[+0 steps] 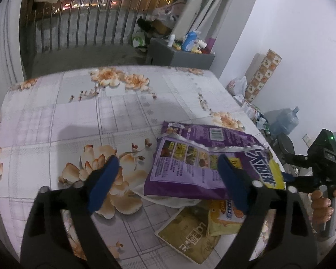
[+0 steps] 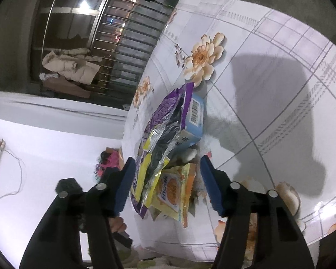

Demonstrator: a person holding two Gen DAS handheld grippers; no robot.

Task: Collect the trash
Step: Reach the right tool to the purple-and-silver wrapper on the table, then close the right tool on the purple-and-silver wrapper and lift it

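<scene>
Near the right edge of the flower-print table (image 1: 56,116), the purple snack bag (image 1: 186,170) tops a heap with a yellow wrapper (image 2: 170,190), blue box (image 2: 193,121) and tan packet (image 1: 188,235). Left gripper (image 1: 168,179) and right gripper (image 2: 165,183) both gape wide, holding nothing.

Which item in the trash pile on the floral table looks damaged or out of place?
The purple snack bag is torn open, its ragged silver edge exposed, lying askew on the other wrappers. The right wrist view shows its open mouth gaping beside a blue box. Both tongs are open.
</scene>
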